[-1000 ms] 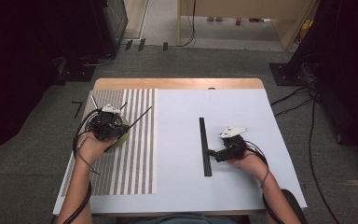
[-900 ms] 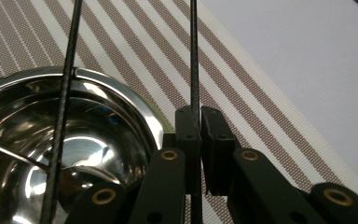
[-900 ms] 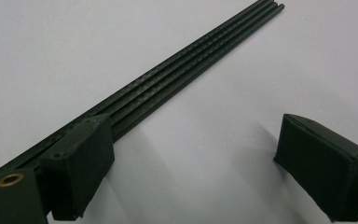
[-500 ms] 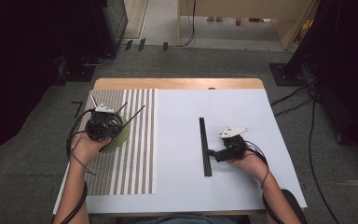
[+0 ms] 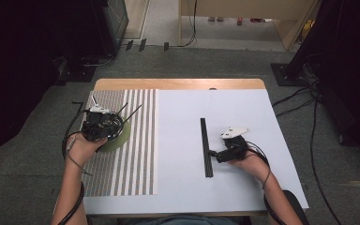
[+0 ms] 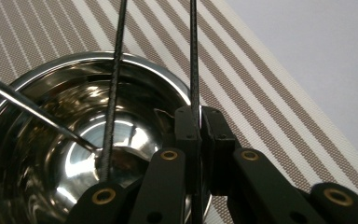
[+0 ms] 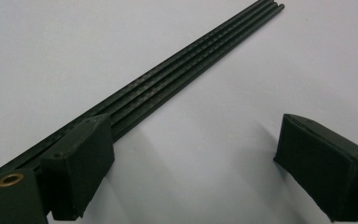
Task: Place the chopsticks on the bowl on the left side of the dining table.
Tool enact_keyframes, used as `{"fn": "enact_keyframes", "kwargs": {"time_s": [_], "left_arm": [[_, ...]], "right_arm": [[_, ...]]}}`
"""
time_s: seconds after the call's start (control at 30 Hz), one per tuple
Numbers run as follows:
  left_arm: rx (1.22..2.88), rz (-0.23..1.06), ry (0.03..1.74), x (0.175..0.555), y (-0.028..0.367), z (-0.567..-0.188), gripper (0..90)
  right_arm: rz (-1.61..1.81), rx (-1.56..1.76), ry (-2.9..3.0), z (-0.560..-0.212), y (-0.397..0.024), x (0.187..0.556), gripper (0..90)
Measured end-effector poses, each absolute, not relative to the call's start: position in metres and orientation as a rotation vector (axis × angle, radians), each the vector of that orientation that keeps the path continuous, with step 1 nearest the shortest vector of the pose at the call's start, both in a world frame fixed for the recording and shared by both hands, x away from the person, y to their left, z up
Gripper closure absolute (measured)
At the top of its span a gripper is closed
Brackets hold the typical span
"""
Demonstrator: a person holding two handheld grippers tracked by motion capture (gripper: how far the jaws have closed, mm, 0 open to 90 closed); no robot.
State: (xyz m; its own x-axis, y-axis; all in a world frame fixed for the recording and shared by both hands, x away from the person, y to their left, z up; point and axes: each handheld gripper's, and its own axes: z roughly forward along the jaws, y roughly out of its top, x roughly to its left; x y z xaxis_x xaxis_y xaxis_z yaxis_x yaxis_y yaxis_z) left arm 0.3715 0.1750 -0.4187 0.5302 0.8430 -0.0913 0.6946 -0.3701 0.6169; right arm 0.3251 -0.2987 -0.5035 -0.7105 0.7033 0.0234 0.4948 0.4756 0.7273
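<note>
Rods: one thin black rod (image 6: 194, 56) is clenched between the closed jaws of the left gripper (image 6: 198, 126), running up toward twelve o'clock in the left gripper view. A second rod (image 6: 114, 84) leans in the steel bowl (image 6: 37, 186) beside a metal stick (image 6: 32, 109); whether it touches the gripper is hard to tell. That bowl sits on the striped mat (image 5: 136, 154) at nine o'clock on the table (image 5: 243, 187). At three o'clock, the right gripper (image 7: 193, 161) has its jaws released, one beside the rod bundle (image 7: 186, 70).
</note>
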Motion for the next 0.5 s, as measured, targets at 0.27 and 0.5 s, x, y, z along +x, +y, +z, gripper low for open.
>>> {"fn": "enact_keyframes", "kwargs": {"time_s": [0.27, 0.5], "left_arm": [[2.17, 0.333, 1.236, 0.3718, 0.1795, -0.4198, 87.6], [2.159, 0.344, 1.246, 0.3716, 0.1853, -0.4204, 87.5]], "right_arm": [[1.07, 1.021, 2.447, -0.5036, -0.2987, 0.3251, 10.9], [1.07, 1.021, 2.446, -0.5036, -0.2986, 0.3251, 10.9]]}}
